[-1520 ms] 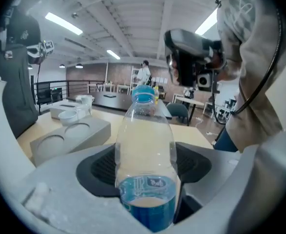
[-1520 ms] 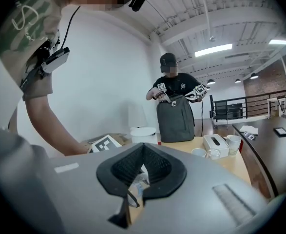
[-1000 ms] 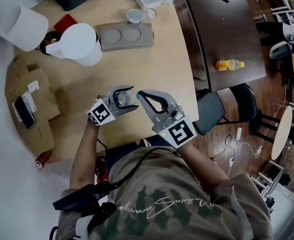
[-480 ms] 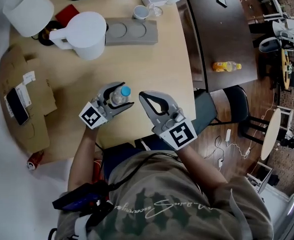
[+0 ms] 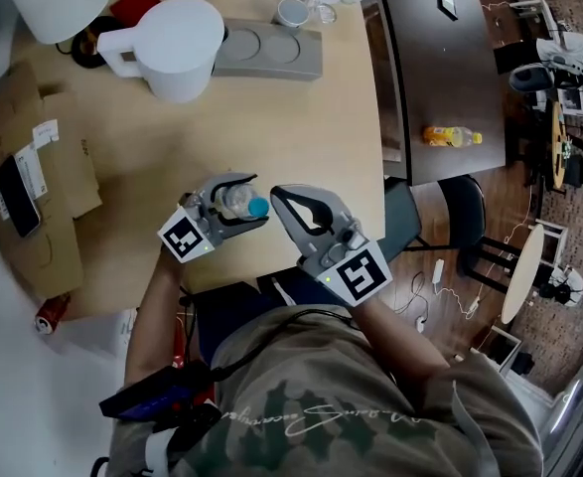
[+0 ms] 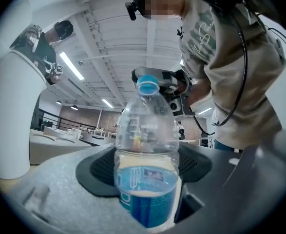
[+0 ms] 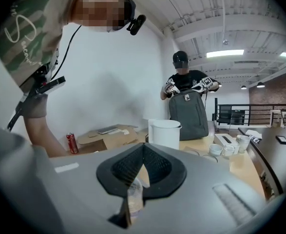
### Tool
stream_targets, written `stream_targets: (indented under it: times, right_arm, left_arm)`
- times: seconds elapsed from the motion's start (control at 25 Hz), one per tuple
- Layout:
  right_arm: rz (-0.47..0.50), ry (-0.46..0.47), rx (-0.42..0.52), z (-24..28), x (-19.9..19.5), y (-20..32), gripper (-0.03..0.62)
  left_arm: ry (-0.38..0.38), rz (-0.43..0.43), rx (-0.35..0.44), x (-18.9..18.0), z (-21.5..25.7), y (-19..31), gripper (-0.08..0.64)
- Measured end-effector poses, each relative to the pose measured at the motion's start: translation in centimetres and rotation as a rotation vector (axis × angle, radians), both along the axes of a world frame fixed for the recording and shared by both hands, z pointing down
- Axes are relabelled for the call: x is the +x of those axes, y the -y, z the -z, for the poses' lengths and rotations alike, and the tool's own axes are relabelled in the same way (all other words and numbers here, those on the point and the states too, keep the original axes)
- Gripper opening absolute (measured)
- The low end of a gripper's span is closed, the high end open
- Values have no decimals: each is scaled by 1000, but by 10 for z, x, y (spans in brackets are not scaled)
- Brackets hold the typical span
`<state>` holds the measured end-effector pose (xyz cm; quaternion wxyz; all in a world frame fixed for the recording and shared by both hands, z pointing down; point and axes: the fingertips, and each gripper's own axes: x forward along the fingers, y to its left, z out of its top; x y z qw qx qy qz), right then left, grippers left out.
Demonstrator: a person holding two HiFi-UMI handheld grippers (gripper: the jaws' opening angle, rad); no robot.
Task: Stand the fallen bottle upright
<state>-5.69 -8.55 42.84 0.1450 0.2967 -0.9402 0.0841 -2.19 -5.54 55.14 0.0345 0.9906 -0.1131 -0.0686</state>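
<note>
A clear plastic bottle (image 5: 237, 201) with a blue cap and blue label is clamped round its body in my left gripper (image 5: 256, 202), above the near part of the wooden table (image 5: 301, 127). In the left gripper view the bottle (image 6: 146, 155) stands cap-up between the dark pads of the left gripper (image 6: 147, 167). My right gripper (image 5: 278, 195) hovers just right of the cap, its fingertips together and nothing gripped. In the right gripper view the right gripper (image 7: 143, 147) shows closed tips, and a sliver of the bottle (image 7: 134, 195) shows through the gap below them.
A white jug (image 5: 177, 48) and a grey tray (image 5: 266, 56) stand at the far side, with small cups (image 5: 293, 12) beyond. Cardboard (image 5: 43, 167) with a phone (image 5: 8, 195) lies at left. A red can (image 5: 51, 313) is on the floor. A dark table holds an orange bottle (image 5: 450, 136).
My left gripper has swung with the bottle, so the blue cap now points nearer to the right gripper's tips. The right gripper has drifted slightly toward it.
</note>
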Motion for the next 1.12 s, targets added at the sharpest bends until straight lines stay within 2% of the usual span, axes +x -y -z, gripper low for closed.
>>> stream_targets:
  times: [0.2, 0.32, 0.4, 0.48, 0.56, 0.64, 0.8, 1.12]
  right_arm:
    - [12, 0, -2, -3, 1, -1, 3]
    - [44, 21, 3, -2, -6, -6, 3]
    - [70, 32, 18, 1, -12, -11, 3]
    - [92, 43, 27, 2, -18, -17, 5]
    - [112, 46, 27, 3, -23, -23, 78]
    - [125, 40, 26, 2, -25, -27, 80]
    - [120, 45, 26, 2, -25, -30, 78]
    - [101, 52, 23, 3, -20, -30, 74]
  left_arm:
    - [-3, 16, -19, -7, -5, -2, 350]
    - [30, 25, -41, -8, -10, -1, 350]
    - [48, 30, -24, -7, -9, 0, 351]
    - [31, 43, -11, -11, -4, 1, 363]
    - [5, 56, -22, -18, 1, 3, 371]
    - [1, 60, -37, -23, 3, 4, 383]
    - [31, 65, -10, -31, 7, 2, 385]
    - [75, 82, -11, -39, 6, -12, 385]
